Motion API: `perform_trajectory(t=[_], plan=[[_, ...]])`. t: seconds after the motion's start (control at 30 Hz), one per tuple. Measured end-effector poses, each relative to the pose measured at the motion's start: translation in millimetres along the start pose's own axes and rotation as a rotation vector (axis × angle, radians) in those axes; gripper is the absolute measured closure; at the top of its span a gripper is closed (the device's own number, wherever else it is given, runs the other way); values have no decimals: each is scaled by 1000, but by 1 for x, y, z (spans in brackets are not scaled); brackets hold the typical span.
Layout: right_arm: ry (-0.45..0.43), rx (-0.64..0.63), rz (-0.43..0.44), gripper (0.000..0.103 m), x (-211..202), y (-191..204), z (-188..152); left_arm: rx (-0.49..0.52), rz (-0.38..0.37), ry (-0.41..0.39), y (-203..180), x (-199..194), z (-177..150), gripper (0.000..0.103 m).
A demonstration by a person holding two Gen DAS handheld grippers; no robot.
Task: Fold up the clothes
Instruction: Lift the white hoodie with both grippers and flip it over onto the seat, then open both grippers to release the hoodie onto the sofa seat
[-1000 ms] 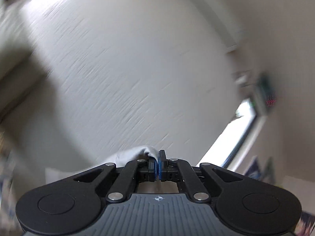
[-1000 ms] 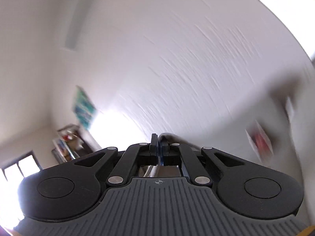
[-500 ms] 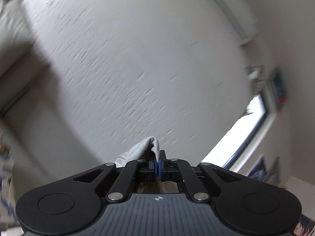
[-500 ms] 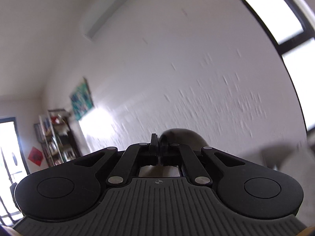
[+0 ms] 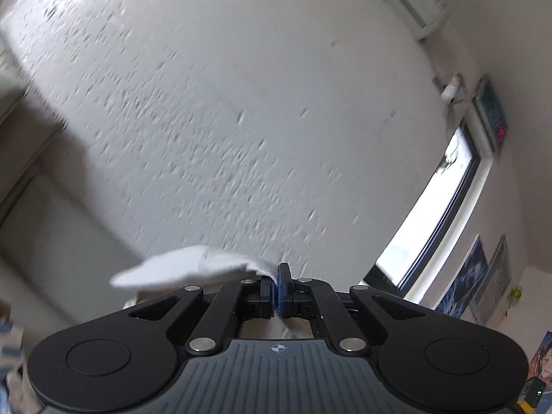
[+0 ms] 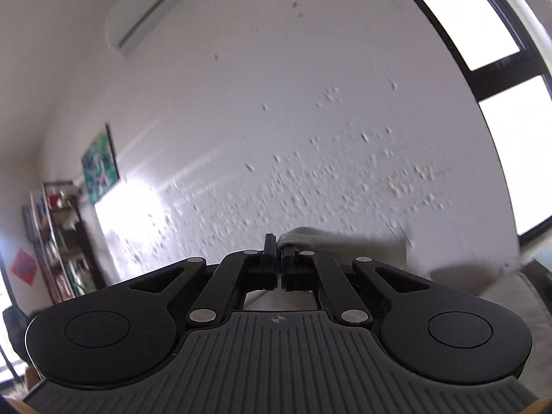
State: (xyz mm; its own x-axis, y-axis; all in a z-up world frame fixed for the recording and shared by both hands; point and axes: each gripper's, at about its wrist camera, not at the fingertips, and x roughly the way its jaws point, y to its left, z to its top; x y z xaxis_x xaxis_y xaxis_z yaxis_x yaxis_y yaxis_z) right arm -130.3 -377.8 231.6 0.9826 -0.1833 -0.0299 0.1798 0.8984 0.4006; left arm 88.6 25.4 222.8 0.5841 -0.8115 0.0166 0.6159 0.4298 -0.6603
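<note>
Both grippers point up at the wall and ceiling. My left gripper (image 5: 276,277) is shut on an edge of a white garment (image 5: 186,270), which spreads to the left of the fingers. My right gripper (image 6: 277,252) is shut on a pale grey-white garment edge (image 6: 331,243), which trails to the right of the fingers. The rest of the cloth hangs below both cameras and is hidden.
A textured white wall (image 5: 241,120) fills both views. An air conditioner (image 6: 151,7) is mounted high. Windows are at the right (image 5: 434,214) (image 6: 503,69). A bookshelf (image 6: 55,241) and a painting (image 6: 98,167) are at the left. A sofa edge (image 6: 510,296) is at the lower right.
Both grippers have tilted and swung while staying shut on the cloth. The cloth at the left gripper has flapped out to the left; at the right gripper it now trails right.
</note>
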Motion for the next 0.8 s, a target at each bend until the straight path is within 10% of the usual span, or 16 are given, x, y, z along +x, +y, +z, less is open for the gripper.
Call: perform_trajectory(t=[0.33,0.5,0.8], plan=[[526,352,-236,101,37,-140,-239,-269,352,481,187,35,-241,103],[752,541,-339,101,16,-183,-367,-243,515,589,234,32,-297,103],[835,428,-412,102,15,-161,-389,-94,649,663,258,48,-321,97]])
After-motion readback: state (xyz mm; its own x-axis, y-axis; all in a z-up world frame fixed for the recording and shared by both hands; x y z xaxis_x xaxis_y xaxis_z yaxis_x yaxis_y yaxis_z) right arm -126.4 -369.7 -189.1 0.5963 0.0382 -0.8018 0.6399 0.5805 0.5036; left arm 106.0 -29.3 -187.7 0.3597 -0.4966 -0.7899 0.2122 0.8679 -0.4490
